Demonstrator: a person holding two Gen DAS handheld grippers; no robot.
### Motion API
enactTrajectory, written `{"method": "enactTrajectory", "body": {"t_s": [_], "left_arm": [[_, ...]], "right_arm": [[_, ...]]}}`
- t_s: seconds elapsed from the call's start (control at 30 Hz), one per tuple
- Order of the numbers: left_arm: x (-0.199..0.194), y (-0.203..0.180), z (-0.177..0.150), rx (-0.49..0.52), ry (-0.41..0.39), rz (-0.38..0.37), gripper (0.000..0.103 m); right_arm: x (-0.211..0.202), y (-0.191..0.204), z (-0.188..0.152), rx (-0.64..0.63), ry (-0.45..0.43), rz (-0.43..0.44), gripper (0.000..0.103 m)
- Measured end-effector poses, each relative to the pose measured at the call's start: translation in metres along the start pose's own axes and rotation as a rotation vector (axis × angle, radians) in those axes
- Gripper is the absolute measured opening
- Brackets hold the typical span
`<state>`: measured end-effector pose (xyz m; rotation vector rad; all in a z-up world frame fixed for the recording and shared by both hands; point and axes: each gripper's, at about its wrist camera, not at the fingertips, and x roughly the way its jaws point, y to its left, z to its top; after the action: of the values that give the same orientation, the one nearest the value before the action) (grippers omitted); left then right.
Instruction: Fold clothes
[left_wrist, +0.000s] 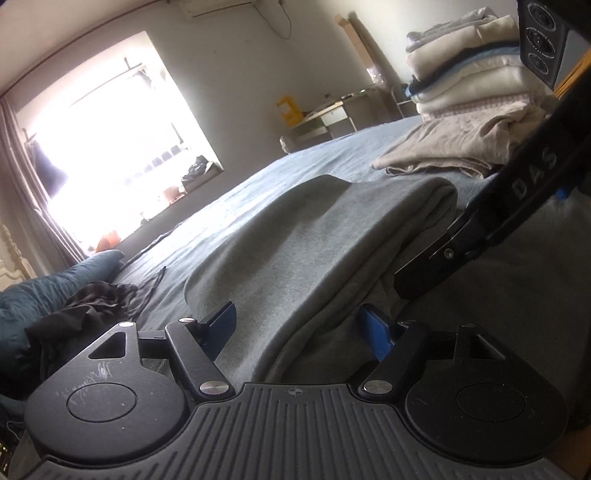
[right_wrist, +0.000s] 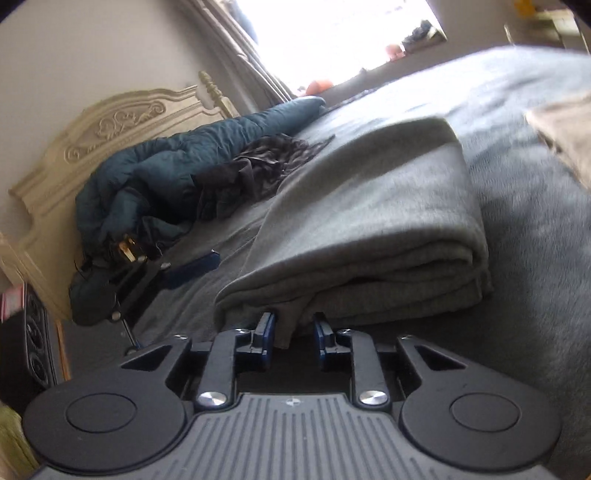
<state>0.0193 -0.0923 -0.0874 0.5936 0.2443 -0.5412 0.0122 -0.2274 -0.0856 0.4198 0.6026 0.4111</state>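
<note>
- Right claw (right_wrist: 293, 334): jaws narrowed around a hanging flap of the grey garment (right_wrist: 369, 206), pads not visibly pressing it.
- Left claw (left_wrist: 299, 325): released, straddling the garment's fold.
- Garment: folded on the bed (right_wrist: 535, 221), at 12 o'clock; soft, light, limp; best gripped at layered corners.
- Folded stack (left_wrist: 469, 85): at 2 o'clock.
</note>
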Motion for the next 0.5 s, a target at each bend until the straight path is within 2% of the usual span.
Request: {"method": "enactTrajectory", "body": {"t_s": [0.1,0.23,0.33,0.4,0.5], "left_arm": [[-0.004,0.000,0.003,0.000,0.002,-0.031,0.074],[0.009,-0.008,0.001,0.076,0.035,-0.006,0.072],[0.011,-0.010,0.003,0.074,0.031,0.009,0.072],[0.012,-0.009,0.005,0.066,0.027,0.023,0.072],[0.013,-0.008,0.005,0.049,0.028,0.032,0.072]], "right_arm": [[-0.004,0.001,-0.003,-0.037,-0.021,-0.029,0.024],[-0.011,-0.002,-0.004,-0.056,-0.070,-0.058,0.024],[-0.020,0.011,-0.006,-0.221,-0.126,-0.102,0.024],[-0.020,0.016,-0.007,-0.273,-0.119,-0.113,0.024],[-0.015,-0.004,-0.003,-0.098,-0.094,-0.030,0.026]]}}
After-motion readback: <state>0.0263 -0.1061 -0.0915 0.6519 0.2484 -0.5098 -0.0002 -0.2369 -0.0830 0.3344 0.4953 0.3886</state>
